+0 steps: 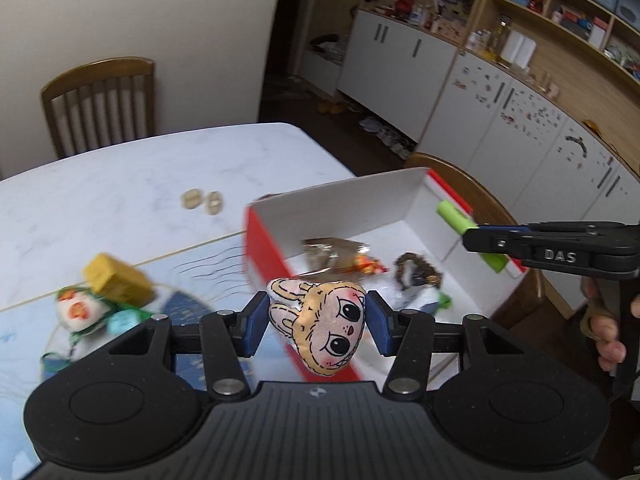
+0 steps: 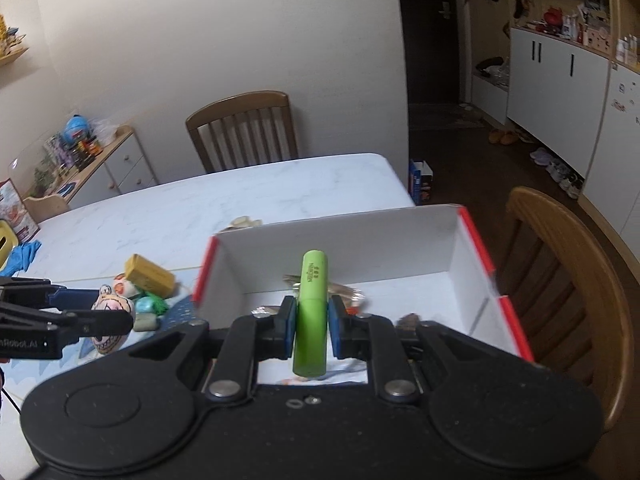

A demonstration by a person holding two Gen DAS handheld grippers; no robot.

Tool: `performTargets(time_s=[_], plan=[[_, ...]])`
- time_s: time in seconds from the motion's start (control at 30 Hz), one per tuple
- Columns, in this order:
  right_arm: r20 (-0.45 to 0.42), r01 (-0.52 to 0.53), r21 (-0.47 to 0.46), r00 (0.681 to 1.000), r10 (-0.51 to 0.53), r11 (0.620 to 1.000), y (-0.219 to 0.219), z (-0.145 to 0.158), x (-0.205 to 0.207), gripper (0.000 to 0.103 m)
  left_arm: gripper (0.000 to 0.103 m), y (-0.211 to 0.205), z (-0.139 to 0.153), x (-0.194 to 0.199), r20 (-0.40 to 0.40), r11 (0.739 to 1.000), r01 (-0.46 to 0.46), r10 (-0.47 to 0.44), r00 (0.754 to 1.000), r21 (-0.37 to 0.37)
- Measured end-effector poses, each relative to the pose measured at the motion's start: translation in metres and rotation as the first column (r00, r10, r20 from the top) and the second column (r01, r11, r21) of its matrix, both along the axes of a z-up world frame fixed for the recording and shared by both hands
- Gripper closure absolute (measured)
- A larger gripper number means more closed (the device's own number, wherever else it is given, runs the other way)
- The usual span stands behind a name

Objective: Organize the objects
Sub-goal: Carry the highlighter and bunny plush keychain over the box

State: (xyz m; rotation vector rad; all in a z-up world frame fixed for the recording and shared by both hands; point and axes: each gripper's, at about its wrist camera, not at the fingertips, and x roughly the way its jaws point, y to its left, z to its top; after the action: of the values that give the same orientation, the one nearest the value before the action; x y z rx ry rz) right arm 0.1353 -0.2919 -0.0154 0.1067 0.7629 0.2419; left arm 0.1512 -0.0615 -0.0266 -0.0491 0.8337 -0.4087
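Note:
My left gripper point(image 1: 317, 318) is shut on a small plush bunny face point(image 1: 324, 328), hanging over the near red wall of a red-and-white cardboard box point(image 1: 340, 200). My right gripper point(image 2: 313, 330) is shut on a green cylindrical battery point(image 2: 311, 312), upright over the open box point(image 2: 340, 240). From the left wrist view the right gripper point(image 1: 471, 237) and the battery point(image 1: 454, 216) hover at the box's right side. From the right wrist view the left gripper point(image 2: 114, 312) with the plush point(image 2: 110, 308) is left of the box.
Inside the box lie a snack wrapper point(image 1: 334, 252) and a dark bead bracelet point(image 1: 418, 270). Left of it on the table point(image 1: 120, 184) are a yellow block point(image 1: 116, 280), small toys point(image 1: 80, 310) and two wooden pieces point(image 1: 202, 200). Wooden chairs point(image 2: 244, 132) point(image 2: 560, 280) stand behind and right.

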Motion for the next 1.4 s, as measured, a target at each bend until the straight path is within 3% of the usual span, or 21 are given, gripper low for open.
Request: performTargets(time_s=[0.47,0.93,1.4], plan=[[-0.056,0.021,0.003,0.998,-0.021,1.000,-0.054,-0.021,0.043,0.087,0.052,-0.088,-0.027,0.035,-0.076,0.997,0.058,-0.054,0.996,0.050],[-0.166,-0.066,-0.070,0.985,0.054,0.995,-0.052,-0.062,0.099,0.087,0.052,-0.138,-0.057,0.067,-0.123,0.988,0.083,-0.067,0.990,0.130],[-0.260,-0.127,-0.124,0.961,0.091,0.984,-0.043,-0.085,0.117,0.087,0.052,-0.165,-0.081,0.085,-0.180,0.976,0.114,-0.080,0.980,0.187]])
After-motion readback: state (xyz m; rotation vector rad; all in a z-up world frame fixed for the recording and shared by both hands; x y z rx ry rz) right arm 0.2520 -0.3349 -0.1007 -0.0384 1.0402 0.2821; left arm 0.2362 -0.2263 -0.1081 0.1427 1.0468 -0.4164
